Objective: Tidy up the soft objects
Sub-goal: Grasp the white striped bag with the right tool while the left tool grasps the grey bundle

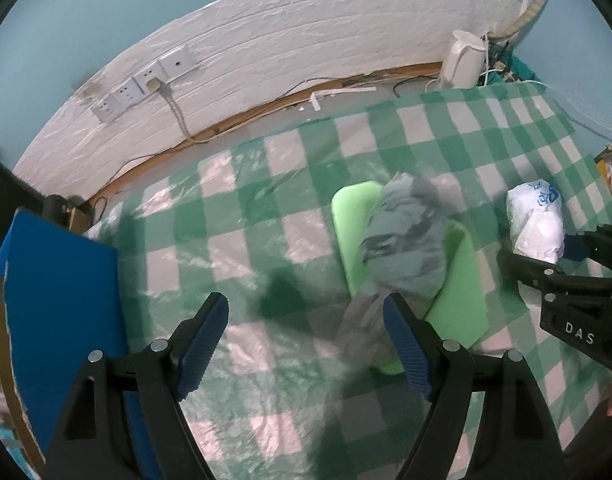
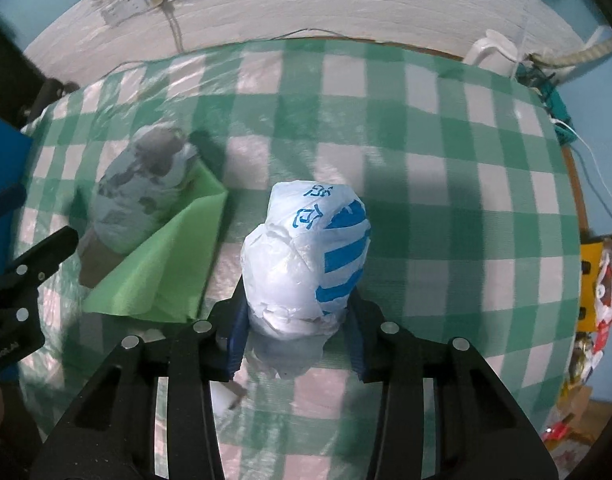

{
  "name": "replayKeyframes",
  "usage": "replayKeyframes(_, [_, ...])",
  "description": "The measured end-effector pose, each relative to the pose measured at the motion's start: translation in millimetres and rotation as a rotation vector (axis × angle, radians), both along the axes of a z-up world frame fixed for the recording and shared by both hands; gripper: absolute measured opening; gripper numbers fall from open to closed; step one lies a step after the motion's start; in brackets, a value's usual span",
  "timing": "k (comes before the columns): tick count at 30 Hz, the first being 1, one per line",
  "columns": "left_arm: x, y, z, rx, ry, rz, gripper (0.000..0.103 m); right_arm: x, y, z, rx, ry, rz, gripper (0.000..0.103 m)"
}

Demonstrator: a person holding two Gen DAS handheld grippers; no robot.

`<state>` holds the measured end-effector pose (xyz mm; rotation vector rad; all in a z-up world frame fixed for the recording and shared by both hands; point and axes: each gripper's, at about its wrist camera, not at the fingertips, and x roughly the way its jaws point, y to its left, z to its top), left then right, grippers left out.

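A grey bundled bag (image 1: 401,236) lies in a light green foam tray (image 1: 355,224) on the green checked tablecloth (image 1: 242,216). My left gripper (image 1: 306,340) is open and empty, just in front of the tray, its right finger near the bundle's end. My right gripper (image 2: 296,320) is shut on a white bag with blue print (image 2: 306,256), held right of the tray (image 2: 162,268). The grey bundle (image 2: 142,196) also shows in the right wrist view. The white bag (image 1: 535,220) and right gripper (image 1: 561,276) show at the right of the left wrist view.
A blue board (image 1: 58,304) stands at the table's left edge. A white wall panel with sockets (image 1: 146,84) runs behind the table. A white kettle (image 1: 463,58) and cables sit at the back right. Colourful packets (image 2: 597,280) lie at the right edge.
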<state>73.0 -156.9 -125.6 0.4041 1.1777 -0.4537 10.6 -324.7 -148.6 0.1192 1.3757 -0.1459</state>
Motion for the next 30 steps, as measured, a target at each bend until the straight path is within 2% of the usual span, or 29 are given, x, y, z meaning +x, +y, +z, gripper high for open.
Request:
replayKeyframes(2, [3, -5, -1, 0.001, -0.014, -0.001, 0.085, -2, -2, 3, 0.009, -0.012, -0.014, 0.041])
replayKeyframes(8, [7, -15, 1, -0.057, -0.003, 0.007, 0.085, 3, -7, 11, 0.022, -0.026, -0.017, 0.041])
replayKeyframes(17, [6, -38, -6, -0.048, 0.005, -0.041, 0.086, -15, -5, 11, 0.030, -0.018, -0.032, 0.041])
replayKeyframes(25, [2, -49, -16, -0.085, 0.060, -0.084, 0.086, -15, -10, 11, 0.039, -0.014, -0.035, 0.041])
replayKeyframes(27, [1, -49, -18, -0.097, 0.075, -0.087, 0.082, -14, -10, 10, 0.039, -0.013, -0.032, 0.041])
replayKeyframes(29, [-2, -50, -19, -0.119, 0.098, -0.100, 0.061, -13, -10, 11, 0.040, -0.014, -0.031, 0.041])
replayKeyframes(30, [-3, -51, -20, -0.124, 0.112, -0.109, 0.056, -13, -10, 10, 0.039, -0.013, -0.030, 0.041])
